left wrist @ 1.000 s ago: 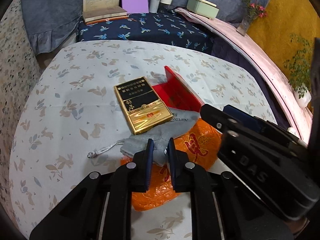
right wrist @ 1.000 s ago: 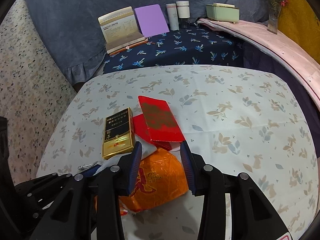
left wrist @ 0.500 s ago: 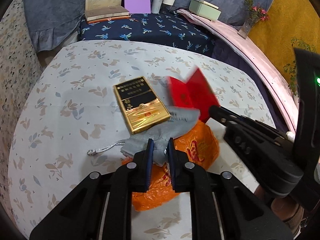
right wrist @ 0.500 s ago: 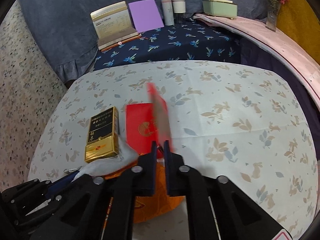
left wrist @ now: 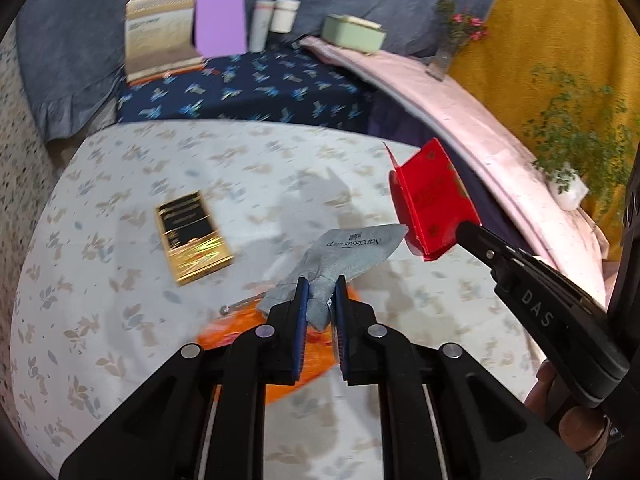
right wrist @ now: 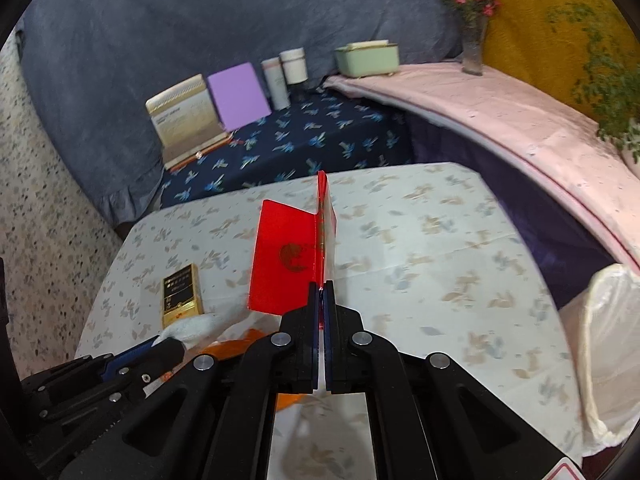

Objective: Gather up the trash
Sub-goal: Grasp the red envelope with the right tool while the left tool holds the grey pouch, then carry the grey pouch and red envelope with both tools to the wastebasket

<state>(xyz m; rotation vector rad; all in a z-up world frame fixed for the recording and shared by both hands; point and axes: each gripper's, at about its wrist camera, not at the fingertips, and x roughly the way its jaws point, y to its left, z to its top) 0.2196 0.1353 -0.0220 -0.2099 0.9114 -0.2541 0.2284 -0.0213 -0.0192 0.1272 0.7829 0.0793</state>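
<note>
My left gripper is shut on a grey drawstring pouch and holds it lifted above the table. My right gripper is shut on a red folded envelope, held up off the table; it also shows in the left wrist view. An orange plastic bag lies on the floral tablecloth under the left gripper. A gold and black box lies flat to the left; it also shows in the right wrist view.
A white bag stands open at the table's right edge. Behind the table a dark blue surface holds a book stand, a purple card, two white cups and a green box. A pink ledge curves along the right.
Both grippers have lifted. The right gripper shut on the red envelope and raised it off the table. The left raised the grey pouch off the orange bag.
</note>
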